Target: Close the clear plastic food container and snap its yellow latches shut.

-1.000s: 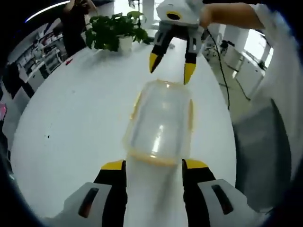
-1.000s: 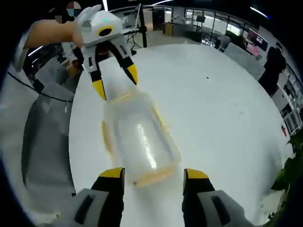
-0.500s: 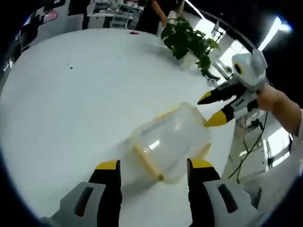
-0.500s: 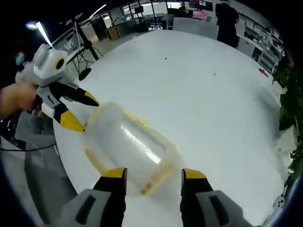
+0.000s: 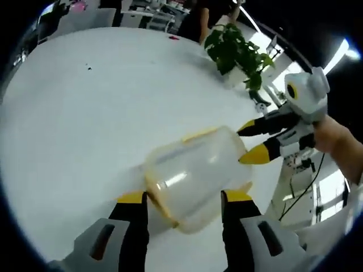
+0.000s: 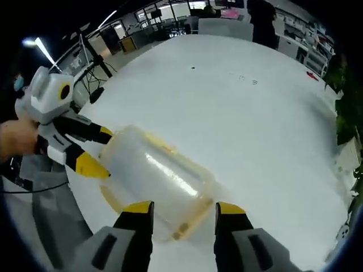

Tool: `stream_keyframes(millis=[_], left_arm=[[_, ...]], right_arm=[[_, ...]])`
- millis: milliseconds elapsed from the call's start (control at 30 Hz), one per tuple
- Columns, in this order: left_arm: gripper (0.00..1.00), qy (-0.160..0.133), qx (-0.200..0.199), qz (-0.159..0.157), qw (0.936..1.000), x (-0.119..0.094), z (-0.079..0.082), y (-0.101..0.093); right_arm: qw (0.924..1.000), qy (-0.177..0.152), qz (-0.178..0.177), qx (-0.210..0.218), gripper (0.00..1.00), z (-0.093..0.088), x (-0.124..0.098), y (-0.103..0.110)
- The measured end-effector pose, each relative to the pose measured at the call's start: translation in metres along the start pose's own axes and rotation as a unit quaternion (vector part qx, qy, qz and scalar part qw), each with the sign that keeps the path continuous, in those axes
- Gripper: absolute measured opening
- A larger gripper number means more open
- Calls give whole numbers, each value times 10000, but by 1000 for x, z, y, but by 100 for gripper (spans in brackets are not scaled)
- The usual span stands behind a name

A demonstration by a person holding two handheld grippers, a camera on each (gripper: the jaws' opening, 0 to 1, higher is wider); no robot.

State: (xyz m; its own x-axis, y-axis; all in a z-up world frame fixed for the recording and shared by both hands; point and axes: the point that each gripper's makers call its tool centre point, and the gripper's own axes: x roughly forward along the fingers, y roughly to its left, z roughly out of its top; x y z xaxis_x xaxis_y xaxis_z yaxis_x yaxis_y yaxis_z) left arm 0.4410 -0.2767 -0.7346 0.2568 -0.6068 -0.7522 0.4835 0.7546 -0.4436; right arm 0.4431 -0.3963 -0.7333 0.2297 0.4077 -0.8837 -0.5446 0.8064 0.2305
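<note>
In the left gripper view, the left claw (image 5: 182, 199) stands open, its two yellow-tipped jaws straddling the near end of the clear plastic food container with yellow latches (image 5: 193, 173), which lies on the round white counter (image 5: 85, 113). A yellow latch bar (image 5: 160, 195) runs across that near end, between the jaws. To the right, the right claw (image 5: 247, 143), held in a person's hand (image 5: 334, 136), is also open and meets the container's far end; one yellow tip looks to be touching the wall there, though contact is hard to confirm. A green leafy potted plant (image 5: 235, 51) stands at the counter's far right edge.

In the right gripper view the same scene shows from the other side. On the left, the left claw (image 6: 95, 151) spreads its jaws against the container's (image 6: 156, 178) far end, while the right claw (image 6: 178, 208) frames the near end with jaws apart and a yellow latch (image 6: 190, 218) between them. The counter (image 6: 255, 124) stretches away to the right.

The container looks light, thin-walled and smooth, so it will probably slide on the bare counter and flex if squeezed mid-wall. The stiffer rim and the latch bars seem the better places to press. Bracing one end while the other claw pushes a latch should stop it skating away. Whether the lid is fully seated I cannot tell.
</note>
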Motion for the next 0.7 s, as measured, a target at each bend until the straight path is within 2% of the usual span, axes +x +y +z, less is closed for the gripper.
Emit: stream_keyframes(millis=[133, 200, 567, 600, 633, 667, 700], left_arm=[[45, 136, 175, 165, 9996, 0, -3, 6], [44, 97, 40, 160, 9998, 1, -3, 6], [42, 25, -93, 349, 9993, 5, -4, 2], [41, -3, -167, 340, 9993, 6, -4, 2], [41, -175, -376, 405, 9983, 6, 3, 1], [41, -51, -302, 335, 9990, 5, 1, -2], [41, -52, -241, 357, 9991, 6, 1, -4]], right_arm=[[10000, -22, 15, 81, 41, 1, 2, 2], [9999, -29, -32, 159, 43, 2, 4, 4], [9983, -50, -306, 496, 49, 0, 11, 14], [9982, -50, -326, 505, 50, 0, 11, 15], [9975, 67, -425, 564, 50, -5, 11, 14], [9979, -24, -360, 536, 50, -1, 14, 16], [9981, -150, -186, 575, 50, 4, 18, 20]])
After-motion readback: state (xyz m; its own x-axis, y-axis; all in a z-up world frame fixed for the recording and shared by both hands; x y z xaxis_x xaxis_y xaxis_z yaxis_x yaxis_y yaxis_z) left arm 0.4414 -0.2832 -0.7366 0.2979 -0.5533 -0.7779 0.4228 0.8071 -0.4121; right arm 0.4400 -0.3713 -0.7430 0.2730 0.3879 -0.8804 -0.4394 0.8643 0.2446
